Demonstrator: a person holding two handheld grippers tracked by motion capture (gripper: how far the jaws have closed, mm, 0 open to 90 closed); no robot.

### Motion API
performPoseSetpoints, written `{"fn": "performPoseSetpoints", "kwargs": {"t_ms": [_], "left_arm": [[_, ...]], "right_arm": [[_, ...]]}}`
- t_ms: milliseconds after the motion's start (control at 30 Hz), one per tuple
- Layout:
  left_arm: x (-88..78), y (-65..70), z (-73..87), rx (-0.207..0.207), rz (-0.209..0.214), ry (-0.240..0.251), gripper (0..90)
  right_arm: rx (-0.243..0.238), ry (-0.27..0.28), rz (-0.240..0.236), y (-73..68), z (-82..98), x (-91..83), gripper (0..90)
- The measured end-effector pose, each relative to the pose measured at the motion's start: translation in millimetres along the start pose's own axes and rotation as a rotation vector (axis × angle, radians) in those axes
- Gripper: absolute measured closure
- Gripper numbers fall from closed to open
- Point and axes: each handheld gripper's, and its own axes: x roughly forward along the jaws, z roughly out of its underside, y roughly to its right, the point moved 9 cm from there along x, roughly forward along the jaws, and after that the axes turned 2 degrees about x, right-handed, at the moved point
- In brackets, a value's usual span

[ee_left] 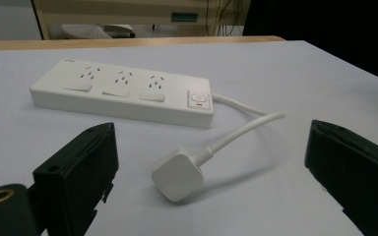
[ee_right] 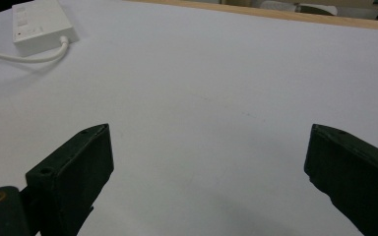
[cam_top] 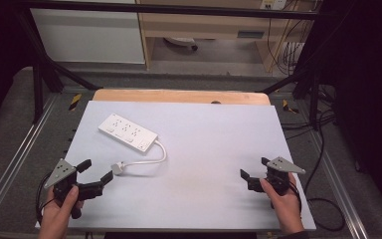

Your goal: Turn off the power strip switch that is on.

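figure: approach to the plug. my left gripper (cam_top: pixel 95 173) hovers at the table's seven o'clock, jaws spread wide and holding nothing; in the left gripper view the white plug (ee_left: pixel 178 174) lies flat on the pale sheet (cam_top: pixel 209 144) between and just ahead of them, untouched. its cable (ee_left: pixel 241 129) curls back to the three-outlet power strip (cam_top: pixel 128 132) at ten o'clock, rocker switch (ee_left: pixel 199 100) at the cable end. my right gripper (cam_top: pixel 255 168) waits at four o'clock, jaws likewise spread and empty, well apart from the strip. step in hand, as i judge it: reaching for the plug. the next move calls for easing the left jaws forward to straddle the plug body, then closing squarely across its flat sides.
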Motion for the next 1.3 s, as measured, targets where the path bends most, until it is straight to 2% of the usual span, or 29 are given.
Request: {"fn": "performPoseSetpoints", "kwargs": {"t_ms": [233,600,667,800,1067,1200,1300], "left_arm": [[1.0,0.2,2.5,-0.002,0.003,-0.022,5.8],[2.3,3.1,1.0,0.006,0.003,-0.018,6.1],[2.4,4.3,1.6,0.024,-0.001,-0.023,5.8],[4.0,5.1,2.3,0.029,-0.005,-0.034,5.8],[13.6,2.6,-12.4,0.058,-0.024,-0.048,5.8],[22.1,0.1,-19.8,0.034,-0.017,-0.044,5.9],[26.6,-0.9,-22.7,0.043,-0.015,-0.046,6.0]], "right_arm": [[-0.001,0.034,0.007,2.5,-4.0,-0.8,5.0],[0.003,0.025,0.007,2.4,-3.3,1.6,4.3],[0.003,0.024,0.006,2.0,-3.2,1.7,4.3],[-0.005,0.021,-0.004,-0.5,-4.0,2.7,4.0],[-0.01,0.027,-0.023,-5.7,-5.1,1.0,4.0],[-0.012,0.029,-0.029,-6.8,-5.6,0.9,4.0],[-0.015,0.026,-0.035,-8.6,-5.3,1.1,4.0]]}}
